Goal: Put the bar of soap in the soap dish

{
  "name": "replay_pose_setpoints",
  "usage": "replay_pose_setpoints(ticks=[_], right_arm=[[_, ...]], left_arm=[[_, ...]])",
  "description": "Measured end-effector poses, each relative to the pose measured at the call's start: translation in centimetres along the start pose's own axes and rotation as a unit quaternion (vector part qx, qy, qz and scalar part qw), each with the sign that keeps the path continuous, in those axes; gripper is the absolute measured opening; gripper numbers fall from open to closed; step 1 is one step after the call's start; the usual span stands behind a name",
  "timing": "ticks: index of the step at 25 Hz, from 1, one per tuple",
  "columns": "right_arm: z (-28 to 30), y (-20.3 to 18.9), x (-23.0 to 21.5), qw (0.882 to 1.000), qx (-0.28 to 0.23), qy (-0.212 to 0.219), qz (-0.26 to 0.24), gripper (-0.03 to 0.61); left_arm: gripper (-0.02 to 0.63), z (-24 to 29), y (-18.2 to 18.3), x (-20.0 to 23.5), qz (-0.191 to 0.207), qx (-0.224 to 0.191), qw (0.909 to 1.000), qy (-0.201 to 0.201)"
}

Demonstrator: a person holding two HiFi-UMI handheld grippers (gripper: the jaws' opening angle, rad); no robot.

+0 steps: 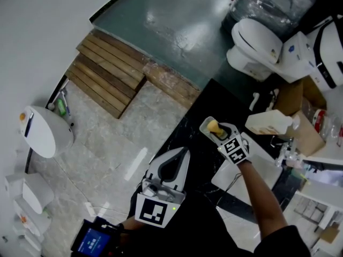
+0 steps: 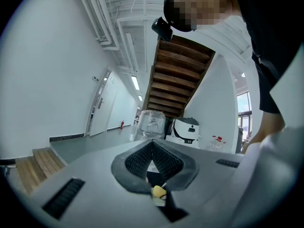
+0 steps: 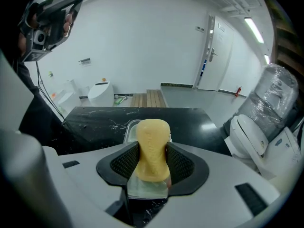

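The yellow bar of soap (image 3: 153,141) stands pinched between the jaws of the right gripper (image 3: 152,161) at the centre of the right gripper view, just over the soap dish (image 3: 128,127) on the black counter (image 3: 90,118). In the lower middle of the head view, the left gripper (image 1: 172,167) hangs apart from it, its jaws pressed together on nothing.

Right gripper view: soap dish (image 3: 129,127) mostly hidden behind bar of soap (image 3: 153,137) and right claw (image 3: 152,156); only rim portions visible. Left gripper view: yellow speck (image 2: 158,190) too small to identify. Head view: water bottle (image 1: 273,1) cut off by top edge.
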State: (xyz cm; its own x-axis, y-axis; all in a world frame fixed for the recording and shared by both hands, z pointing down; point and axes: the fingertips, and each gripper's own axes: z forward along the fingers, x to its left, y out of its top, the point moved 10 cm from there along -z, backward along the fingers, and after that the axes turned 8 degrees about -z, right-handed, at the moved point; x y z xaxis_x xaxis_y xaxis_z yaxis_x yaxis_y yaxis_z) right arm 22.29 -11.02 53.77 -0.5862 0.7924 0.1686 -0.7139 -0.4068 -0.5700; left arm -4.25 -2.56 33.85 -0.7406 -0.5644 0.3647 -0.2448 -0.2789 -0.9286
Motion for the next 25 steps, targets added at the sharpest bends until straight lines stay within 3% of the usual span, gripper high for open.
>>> replay_pose_setpoints(ticks=[9, 25], right_arm=[[0.48, 0.25, -0.38, 1.000, 0.015, 0.012, 0.005, 0.184], [0.91, 0.69, -0.70, 0.994, 0.099, 0.038, 0.026, 0.184]], left_arm=[[0.000, -0.38, 0.08, 0.22, 0.002, -0.011, 0.9999, 0.008], [0.000, -0.91, 0.03, 0.45, 0.004, -0.018, 0.9998, 0.012]])
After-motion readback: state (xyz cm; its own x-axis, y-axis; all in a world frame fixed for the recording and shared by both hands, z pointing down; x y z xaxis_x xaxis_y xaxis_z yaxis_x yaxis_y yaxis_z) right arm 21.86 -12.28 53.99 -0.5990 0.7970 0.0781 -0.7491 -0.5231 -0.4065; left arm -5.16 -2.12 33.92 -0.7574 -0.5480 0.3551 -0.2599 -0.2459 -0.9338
